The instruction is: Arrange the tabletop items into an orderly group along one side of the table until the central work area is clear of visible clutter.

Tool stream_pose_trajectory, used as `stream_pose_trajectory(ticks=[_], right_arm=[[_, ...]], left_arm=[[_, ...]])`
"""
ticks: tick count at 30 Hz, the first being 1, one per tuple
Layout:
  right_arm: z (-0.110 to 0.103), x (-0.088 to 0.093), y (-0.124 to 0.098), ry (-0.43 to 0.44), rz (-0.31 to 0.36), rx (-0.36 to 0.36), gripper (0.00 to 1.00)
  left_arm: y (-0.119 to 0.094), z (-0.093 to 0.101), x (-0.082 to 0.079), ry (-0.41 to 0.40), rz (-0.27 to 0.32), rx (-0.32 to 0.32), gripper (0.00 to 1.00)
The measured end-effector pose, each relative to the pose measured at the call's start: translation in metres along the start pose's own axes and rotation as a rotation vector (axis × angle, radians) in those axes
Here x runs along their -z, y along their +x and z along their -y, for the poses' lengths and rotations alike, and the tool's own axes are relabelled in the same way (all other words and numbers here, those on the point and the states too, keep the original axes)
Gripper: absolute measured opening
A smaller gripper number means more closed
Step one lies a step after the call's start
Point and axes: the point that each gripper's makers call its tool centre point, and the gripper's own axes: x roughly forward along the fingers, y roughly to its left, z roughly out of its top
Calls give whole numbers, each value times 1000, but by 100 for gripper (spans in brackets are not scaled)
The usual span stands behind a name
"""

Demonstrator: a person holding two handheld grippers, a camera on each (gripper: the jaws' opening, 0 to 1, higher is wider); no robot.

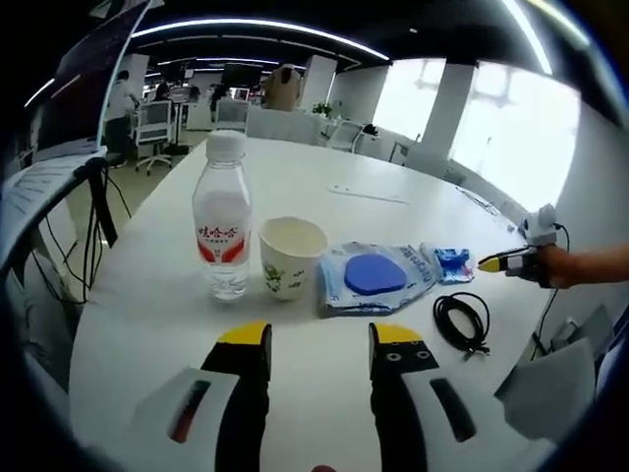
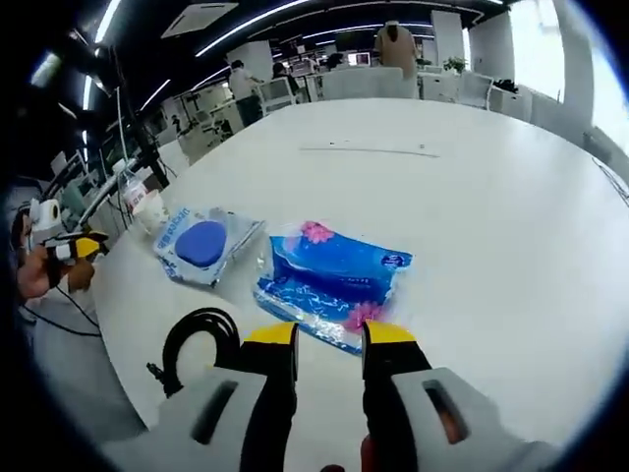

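A clear water bottle (image 1: 222, 221) with a red label stands beside a paper cup (image 1: 292, 256). To their right lie a flat packet with a blue disc (image 1: 373, 277) and a blue tissue pack (image 1: 452, 263). My left gripper (image 1: 319, 344) hovers open in front of the cup, with nothing between its jaws. My right gripper (image 2: 329, 344) is open just short of the tissue pack (image 2: 329, 280), whose near edge reaches the fingertips. The disc packet (image 2: 201, 244) lies to the left of that pack. A hand holds the right gripper (image 1: 496, 263) by the tissue pack.
A coiled black cable (image 1: 464, 320) lies near the table's edge (image 2: 197, 344). A thin pale strip (image 1: 369, 194) rests farther back on the white table (image 1: 295, 177). Office chairs, desks and people stand beyond the far edge. A hand holds the left gripper (image 2: 74, 246).
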Motion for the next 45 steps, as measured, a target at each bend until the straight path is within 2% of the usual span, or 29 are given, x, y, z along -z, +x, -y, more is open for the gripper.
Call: stream_pose_trajectory(ticks=[7, 14, 37, 45], right_arm=[[18, -3, 3, 19, -3, 51, 23], [24, 0, 10, 49, -23, 76, 23], [37, -4, 27, 50, -67, 89, 17], [36, -4, 30, 23, -82, 90, 5]], left_arm=[[-10, -7, 0, 23, -11, -3, 41], [-15, -15, 0, 23, -10, -15, 41], [-29, -23, -4, 2, 3, -44, 42], [-30, -22, -4, -4, 4, -47, 41]])
